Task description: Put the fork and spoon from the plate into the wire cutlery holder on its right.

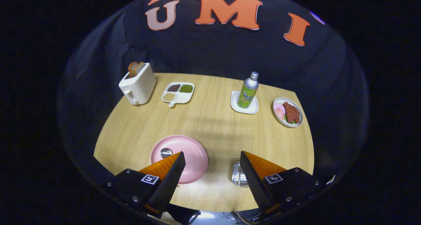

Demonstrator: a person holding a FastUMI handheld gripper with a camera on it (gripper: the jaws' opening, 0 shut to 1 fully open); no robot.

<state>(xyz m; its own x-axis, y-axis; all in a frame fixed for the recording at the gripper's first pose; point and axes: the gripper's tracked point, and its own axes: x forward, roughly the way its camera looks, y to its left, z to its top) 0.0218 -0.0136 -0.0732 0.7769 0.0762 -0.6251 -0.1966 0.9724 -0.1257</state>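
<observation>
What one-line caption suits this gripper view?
Open gripper above round pink plate holding metal spoon, beside metal cutlery holder.

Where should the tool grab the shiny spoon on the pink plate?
Probably by its handle, coming down from above. Only the shiny metal spoon's round bowl shows on the round pink plate; the rest hides behind one finger, so the handle's direction is unclear. The tool hangs open, holding nothing.

toaster [138, 85], divided snack tray [178, 92], bottle [248, 90], food plate [288, 112]
</observation>
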